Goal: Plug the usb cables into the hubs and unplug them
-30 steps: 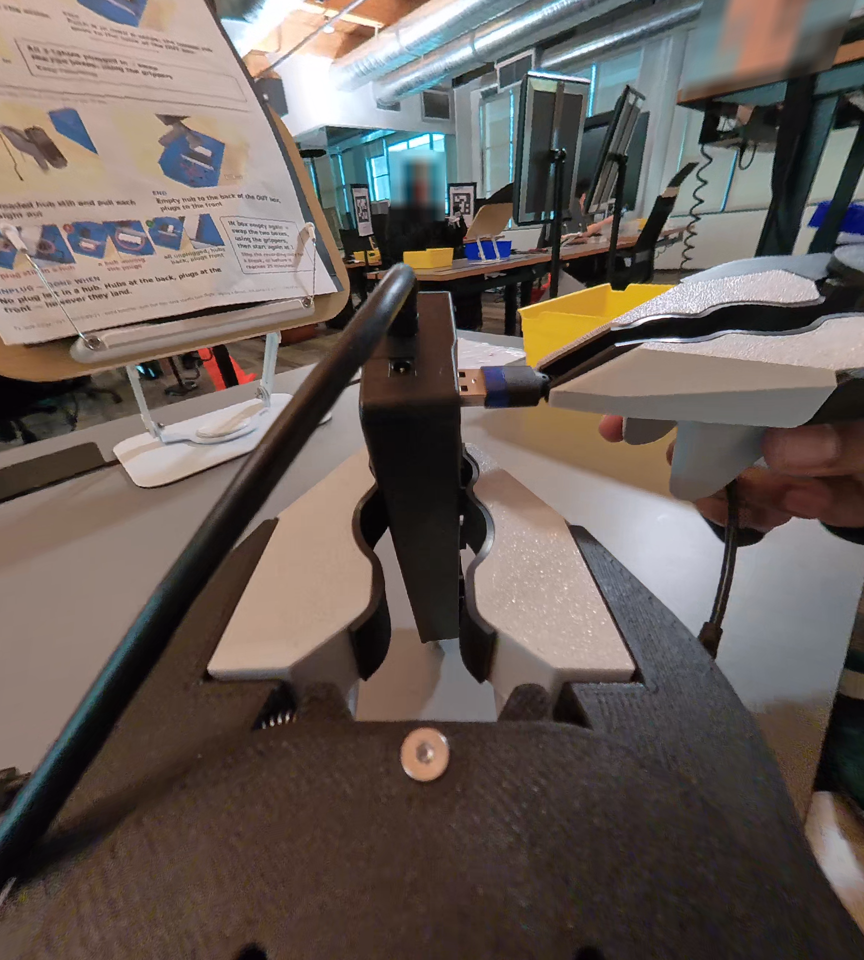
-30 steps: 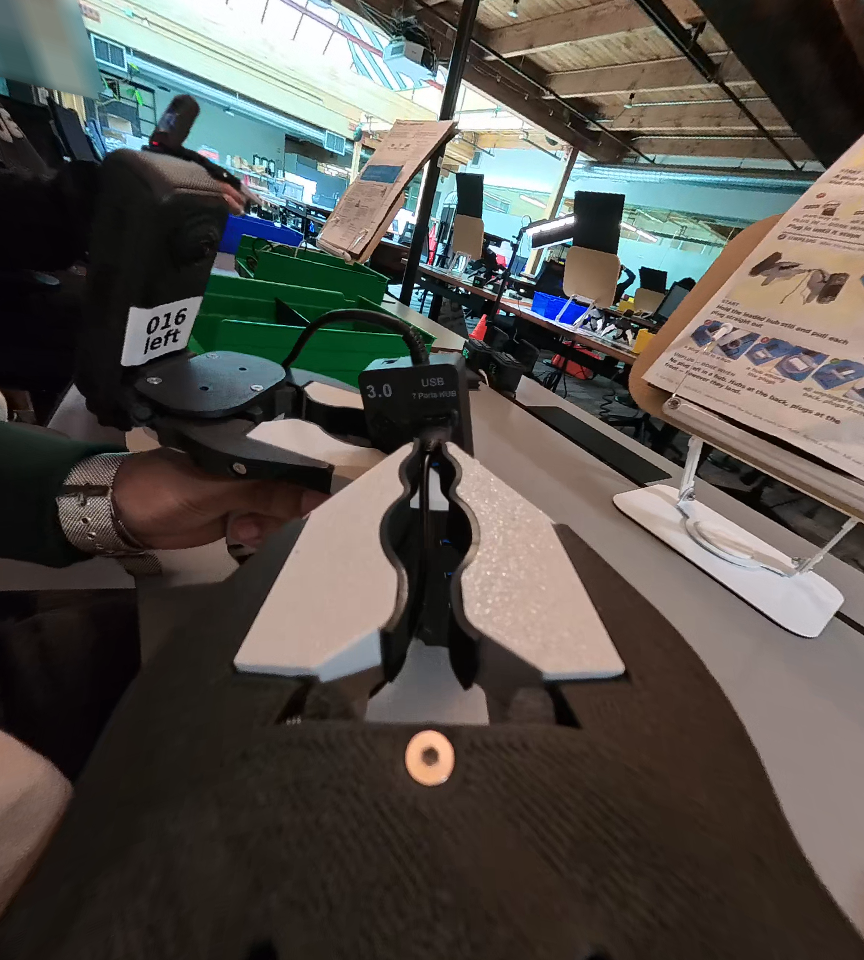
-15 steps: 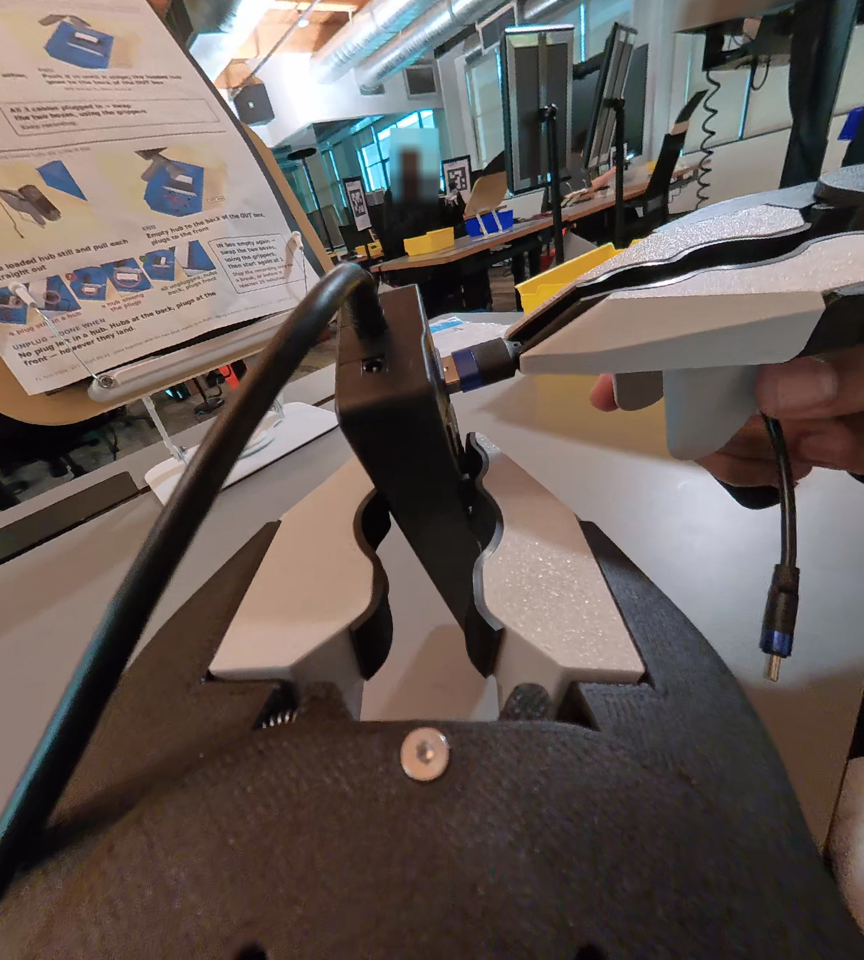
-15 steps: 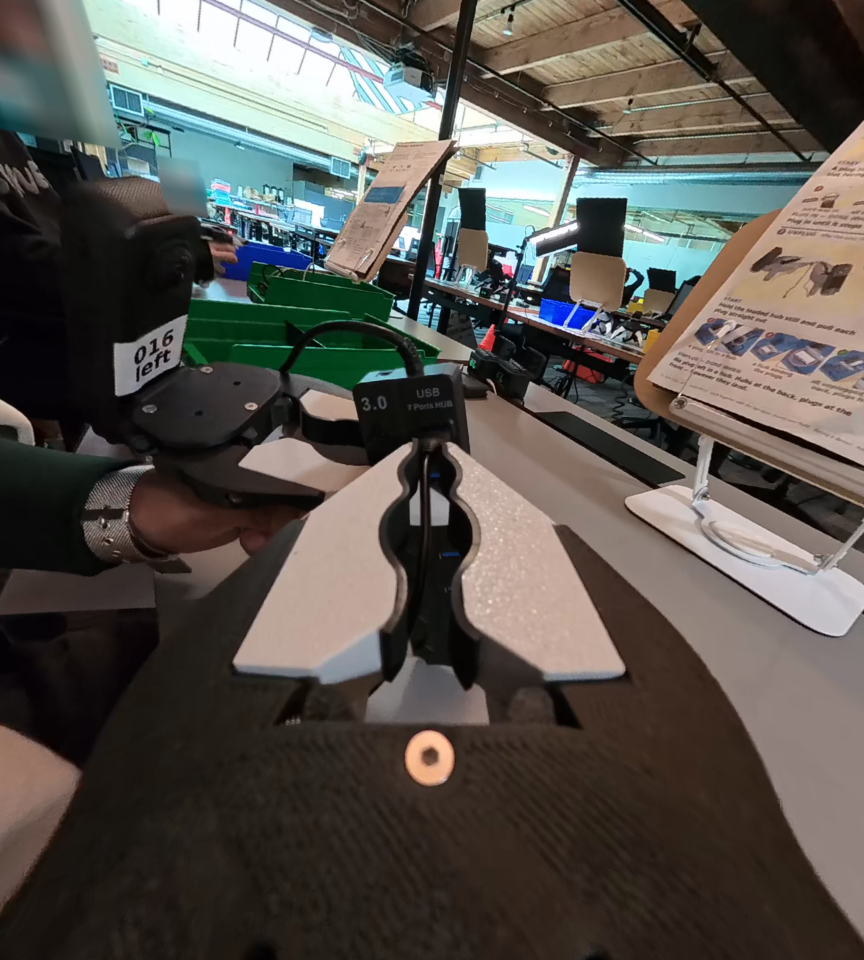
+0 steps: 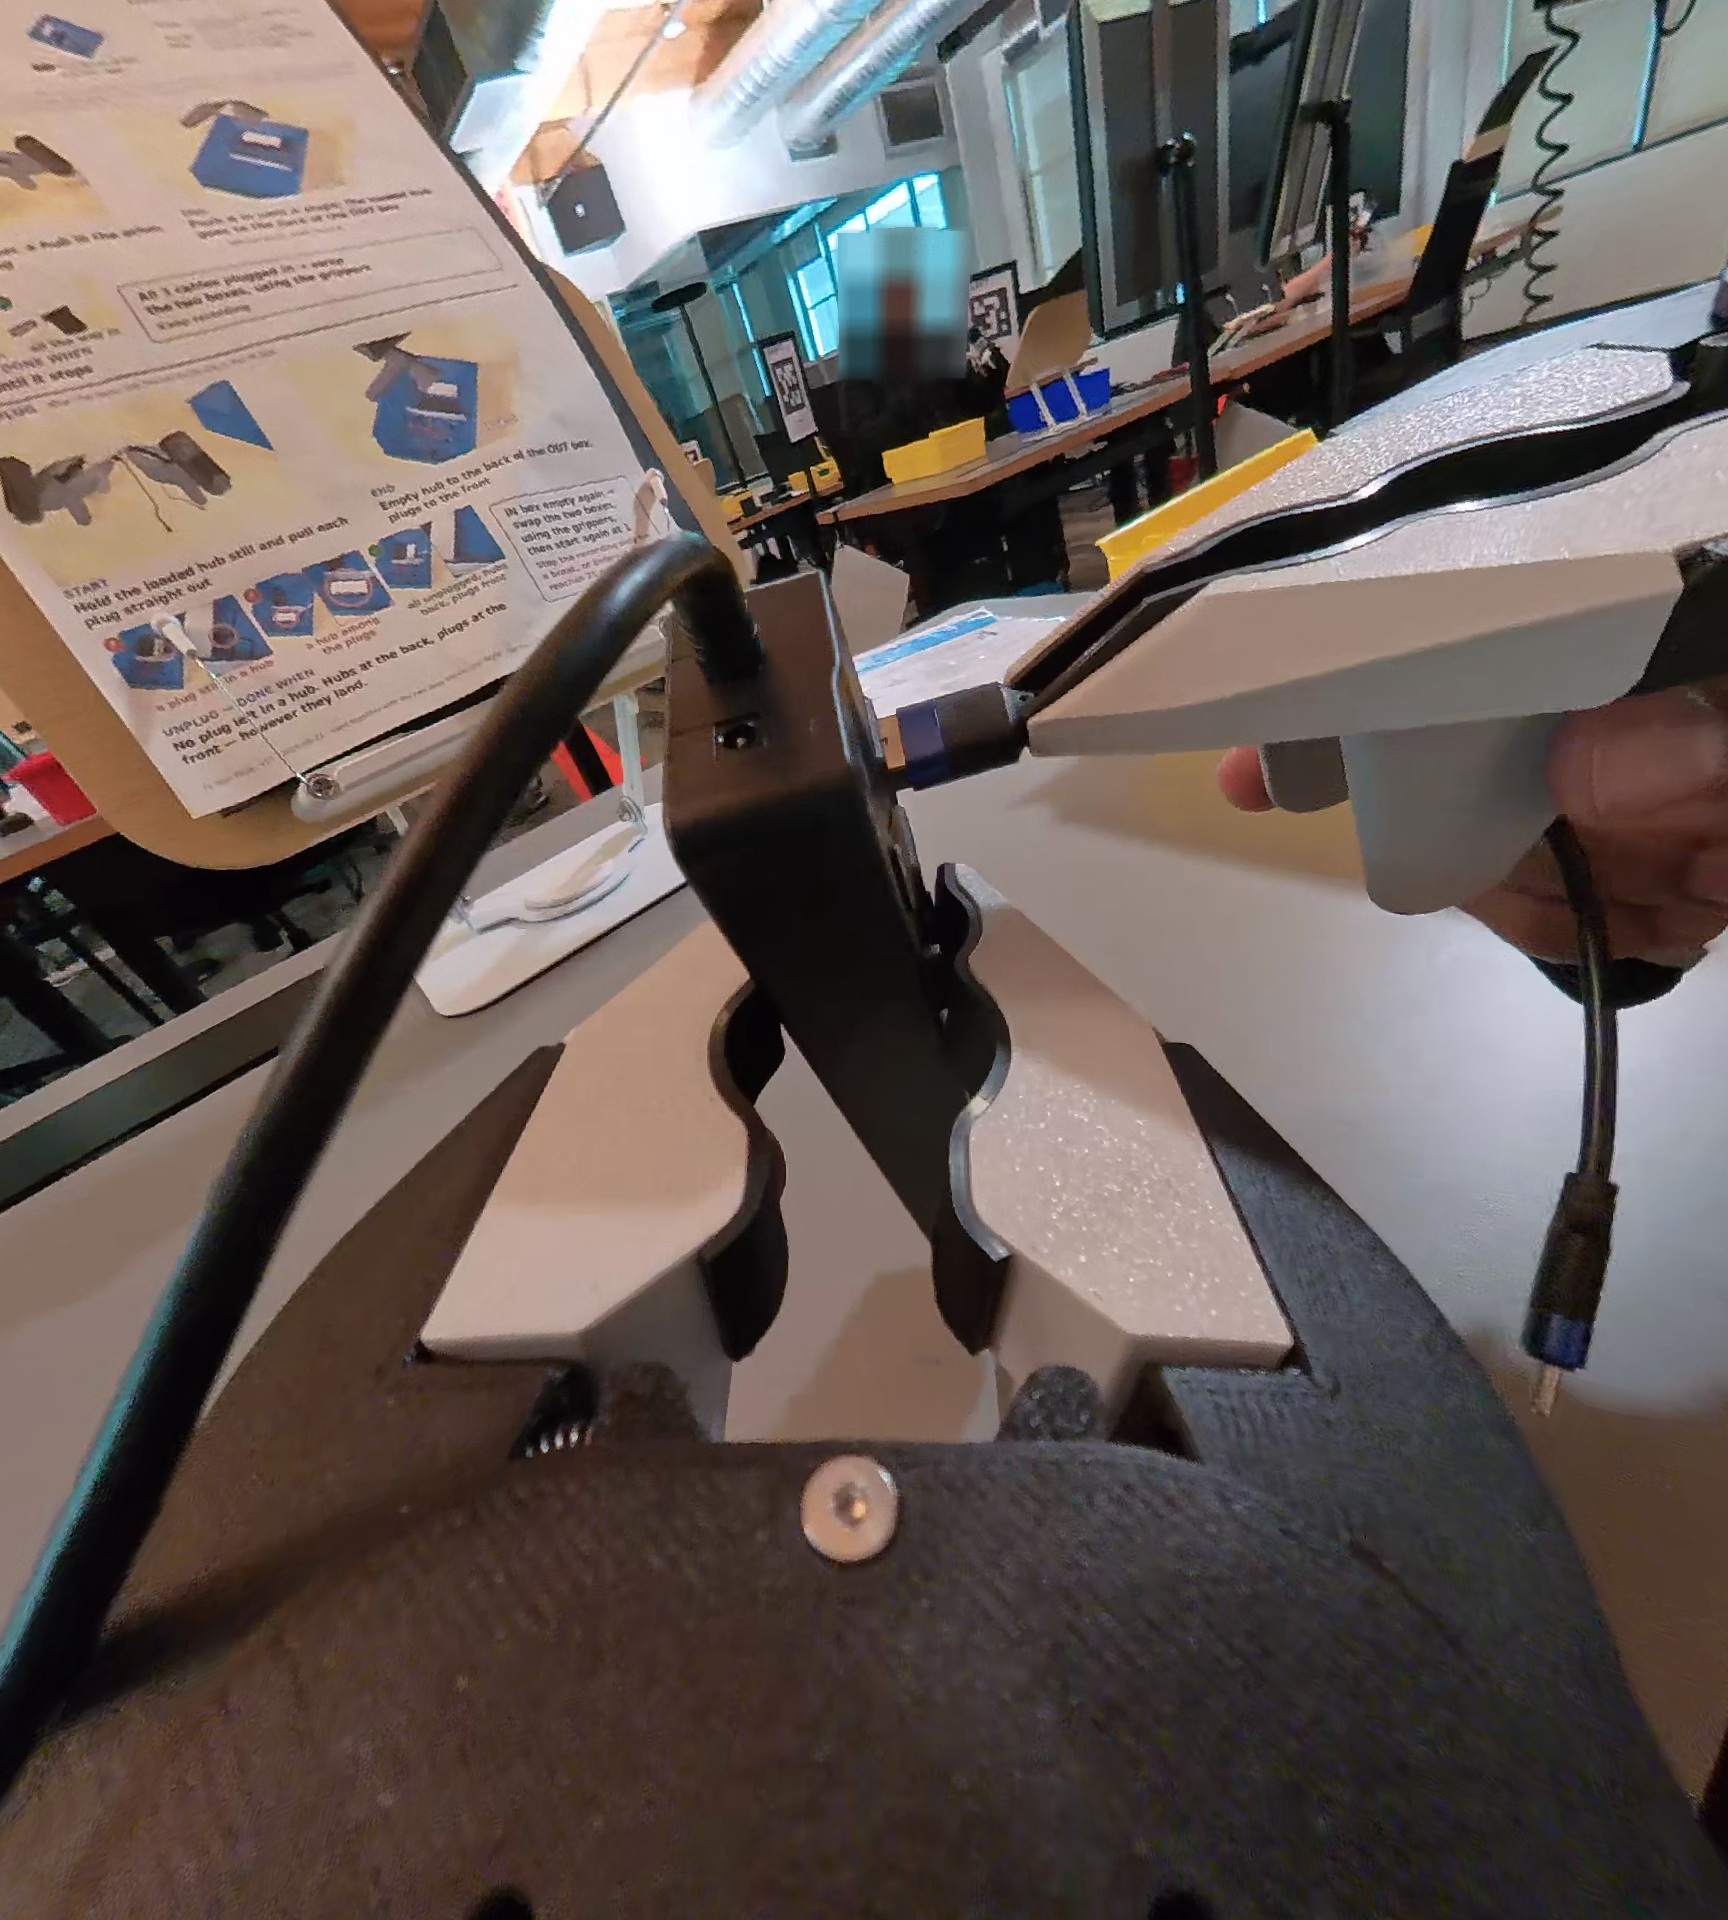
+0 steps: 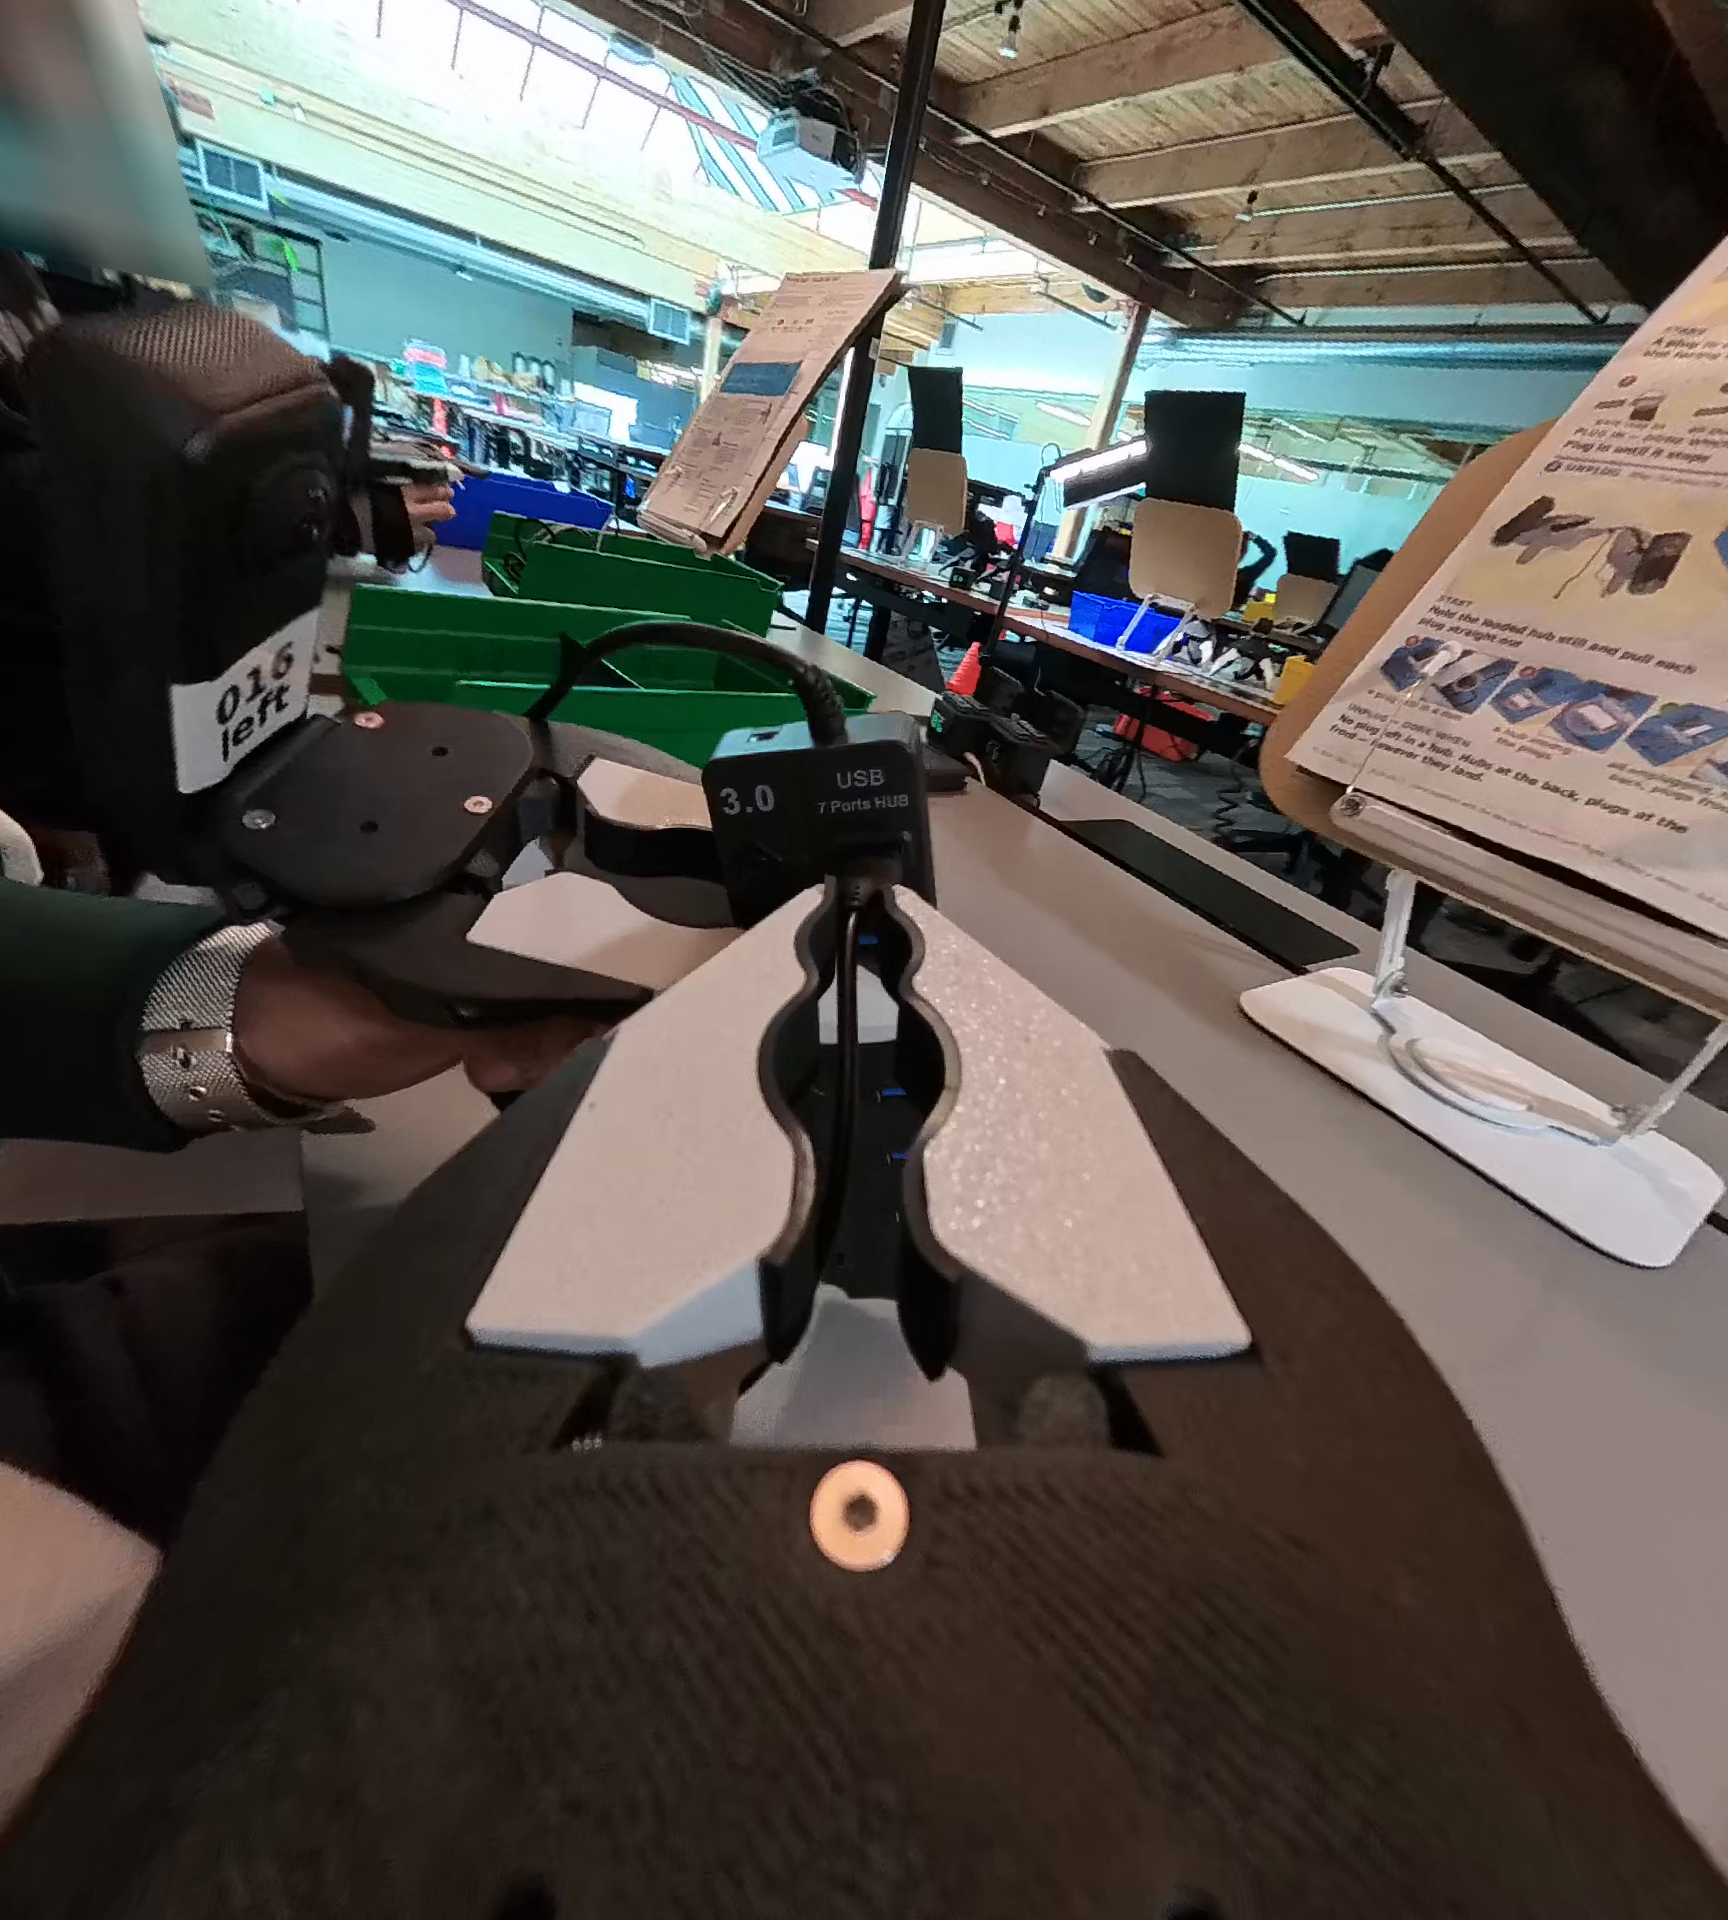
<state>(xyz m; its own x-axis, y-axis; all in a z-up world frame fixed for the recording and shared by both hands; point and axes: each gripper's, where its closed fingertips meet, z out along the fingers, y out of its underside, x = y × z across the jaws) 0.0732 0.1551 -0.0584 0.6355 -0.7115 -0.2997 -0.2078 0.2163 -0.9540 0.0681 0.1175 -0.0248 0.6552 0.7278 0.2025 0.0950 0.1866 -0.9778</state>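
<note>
In the left wrist view my left gripper (image 5: 849, 966) is shut on a black USB hub (image 5: 787, 831), which stands tilted to the left with its own thick black cable (image 5: 340, 1039) arching back. My right gripper (image 5: 1021, 707) comes in from the right, shut on a USB plug with a blue band (image 5: 948, 732) that sits in the hub's face near its top. The cable's free end (image 5: 1566, 1288) dangles under the hand. In the right wrist view my right gripper (image 6: 855, 894) holds the plug against the hub (image 6: 818, 800), with the left gripper (image 6: 673, 862) beyond it.
An instruction sheet on a wooden stand (image 5: 216, 416) with a white base (image 5: 548, 904) stands on the grey table (image 5: 1255, 1039); it also shows in the right wrist view (image 6: 1618, 623). A yellow bin (image 5: 1182, 509) lies behind the right gripper. Green bins (image 6: 569, 644) stand behind the left gripper.
The plug's bare metal tip has gone into the hub. The hub has tipped to the left in my left gripper. The cable's free end has swung into view.
</note>
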